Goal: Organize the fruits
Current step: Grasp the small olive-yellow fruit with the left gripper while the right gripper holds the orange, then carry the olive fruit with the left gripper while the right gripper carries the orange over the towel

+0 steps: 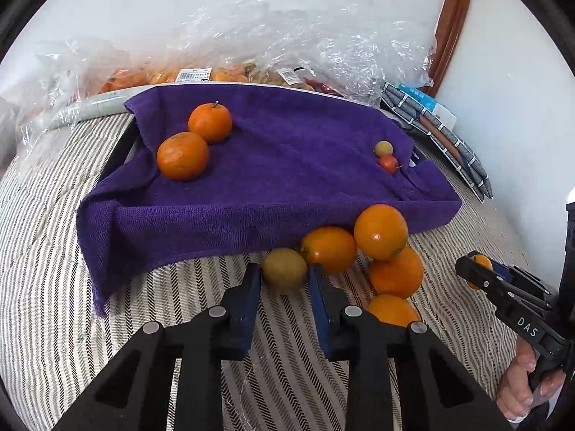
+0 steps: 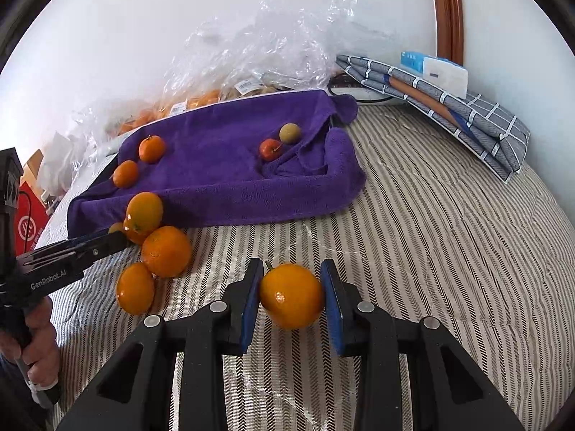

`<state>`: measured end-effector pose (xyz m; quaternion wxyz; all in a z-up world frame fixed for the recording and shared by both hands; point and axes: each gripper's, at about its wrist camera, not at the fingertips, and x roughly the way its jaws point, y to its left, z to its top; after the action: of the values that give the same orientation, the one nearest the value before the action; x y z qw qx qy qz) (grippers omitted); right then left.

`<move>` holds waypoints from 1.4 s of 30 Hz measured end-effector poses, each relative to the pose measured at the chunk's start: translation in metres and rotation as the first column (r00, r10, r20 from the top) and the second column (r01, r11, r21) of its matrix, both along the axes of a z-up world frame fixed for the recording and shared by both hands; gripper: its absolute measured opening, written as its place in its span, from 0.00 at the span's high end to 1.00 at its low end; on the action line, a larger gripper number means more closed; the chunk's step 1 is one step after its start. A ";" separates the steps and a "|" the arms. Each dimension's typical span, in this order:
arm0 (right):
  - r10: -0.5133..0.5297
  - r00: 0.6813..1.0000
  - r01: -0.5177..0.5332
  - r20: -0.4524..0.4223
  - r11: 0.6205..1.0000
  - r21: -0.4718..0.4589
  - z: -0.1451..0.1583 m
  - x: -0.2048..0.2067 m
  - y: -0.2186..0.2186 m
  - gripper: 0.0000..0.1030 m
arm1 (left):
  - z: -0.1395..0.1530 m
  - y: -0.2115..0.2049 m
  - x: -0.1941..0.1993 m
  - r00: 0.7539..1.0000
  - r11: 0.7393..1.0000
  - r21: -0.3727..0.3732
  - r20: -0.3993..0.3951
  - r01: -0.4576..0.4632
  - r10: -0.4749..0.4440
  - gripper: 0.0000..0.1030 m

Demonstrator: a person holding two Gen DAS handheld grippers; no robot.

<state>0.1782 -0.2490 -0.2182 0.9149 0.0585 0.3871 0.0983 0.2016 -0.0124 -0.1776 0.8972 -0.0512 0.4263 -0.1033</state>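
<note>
While the left gripper (image 1: 284, 280) is closed on a green fruit (image 1: 284, 274) at lower centre by the towel (image 1: 287, 165), the right gripper (image 2: 291, 296) clamps an orange (image 2: 291, 295) — firm, round, smooth-skinned, likely to roll. Best held across the widest part — lightly.

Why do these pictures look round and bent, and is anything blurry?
Both wrist views are fisheye: black corners, striped bedcover curving outward. In the left view the brownish-green round fruit looks slightly soft; in the right view the held orange carries a small glare spot.
</note>
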 end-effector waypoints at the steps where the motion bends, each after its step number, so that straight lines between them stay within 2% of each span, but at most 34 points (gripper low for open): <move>1: -0.002 1.000 0.002 0.000 1.000 -0.001 0.000 0.000 0.000 0.68 | 0.001 0.001 -0.003 1.000 1.000 0.008 0.005 -0.004 0.004 0.75; 5: -0.004 1.000 0.004 0.000 1.000 -0.001 0.000 -0.001 0.000 0.68 | 0.010 0.021 -0.024 0.998 0.999 0.016 0.034 -0.049 0.049 0.75; 9: 0.017 1.000 -0.017 -0.009 1.000 -0.015 -0.001 0.001 0.005 0.68 | 0.007 0.044 -0.042 0.992 0.992 0.056 0.043 -0.117 0.115 0.75; 16: -0.013 1.000 0.013 -0.028 1.000 -0.021 -0.004 0.004 0.003 0.68 | -0.001 0.055 -0.035 0.992 0.992 -0.020 -0.013 -0.123 0.123 0.74; 24: 0.006 0.999 -0.006 -0.041 1.000 0.006 -0.005 0.006 0.002 0.68 | -0.003 0.058 -0.033 0.992 0.988 -0.090 -0.012 -0.124 0.124 0.72; 26: 0.007 0.999 -0.007 -0.035 1.000 0.003 -0.004 0.004 0.002 0.68 | -0.004 0.061 -0.034 0.991 0.985 -0.110 -0.012 -0.132 0.131 0.75; 29: 0.005 1.000 -0.004 -0.023 1.000 0.002 -0.003 0.001 0.001 0.68 | 0.000 0.070 -0.043 0.987 0.978 -0.141 0.023 -0.153 0.158 0.75; 32: 0.006 1.000 -0.006 -0.019 1.000 0.013 -0.002 0.000 0.000 0.65 | 0.003 0.070 -0.047 0.986 0.978 -0.144 0.048 -0.152 0.160 0.75; 34: 0.012 0.999 -0.011 -0.036 1.000 0.025 -0.003 0.002 -0.001 0.59 | 0.003 0.068 -0.046 0.986 0.979 -0.137 0.045 -0.151 0.159 0.75; 39: -0.016 0.997 0.018 -0.074 1.000 0.023 -0.006 0.003 -0.005 0.55 | 0.003 0.069 -0.044 0.986 0.977 -0.147 0.043 -0.154 0.162 0.75; 42: -0.018 0.998 0.018 -0.067 1.000 0.005 -0.005 0.000 -0.003 0.55 | 0.004 0.068 -0.044 0.987 0.978 -0.146 0.047 -0.147 0.155 0.75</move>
<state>0.1777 -0.2518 -0.2235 0.9021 0.0677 0.4168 0.0892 0.1573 0.0552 -0.1740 0.9085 -0.1441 0.3866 -0.0665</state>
